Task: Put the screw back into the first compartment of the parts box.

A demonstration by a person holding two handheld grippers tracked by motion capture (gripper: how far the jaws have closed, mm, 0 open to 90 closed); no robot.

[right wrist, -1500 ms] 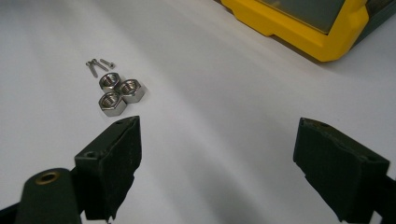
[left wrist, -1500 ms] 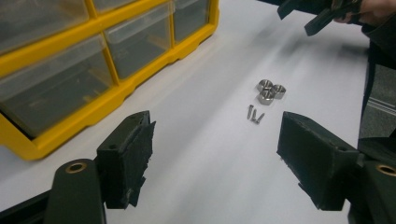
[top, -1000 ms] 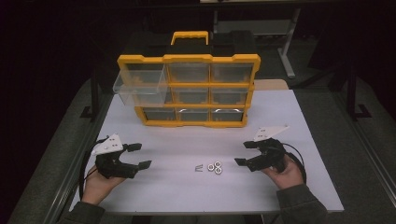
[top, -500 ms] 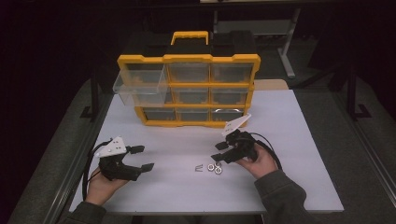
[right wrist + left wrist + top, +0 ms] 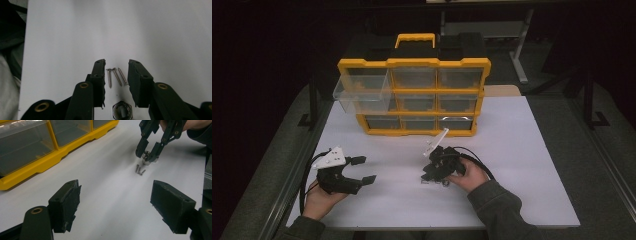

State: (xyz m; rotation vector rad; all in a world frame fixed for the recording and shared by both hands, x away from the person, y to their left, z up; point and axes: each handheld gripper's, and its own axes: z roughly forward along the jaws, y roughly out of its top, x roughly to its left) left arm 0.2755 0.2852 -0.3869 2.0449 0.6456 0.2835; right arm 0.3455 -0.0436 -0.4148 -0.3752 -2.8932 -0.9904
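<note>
Starting on the left: the left claw sits low over the white bench, spread wide with nothing in it, its chunky black pads showing rough, chewed-up edges. Ahead of it and off to its left is the organizer box, hard yellow plastic frame with clear drawers, one drawer pulled out at its top left corner.

Moving right, the right claw is tipped down over the small hardware. It has just been closing and is now only partly open. Three screws lie between its tips, and a nut sits between the pads closer to the hand. The pads aren't pressing on anything yet, so nothing's held.

What worries me: the screws are thin, threaded, shiny steel lying flat and fanned out on a smooth sheet. Squeeze from here and the blunt pads could just push them together or roll them sideways instead of lifting one, or grab all three. The nut is a squat hex shape with flat sides, so it could easily skid away or get snagged in the same bite.
</note>
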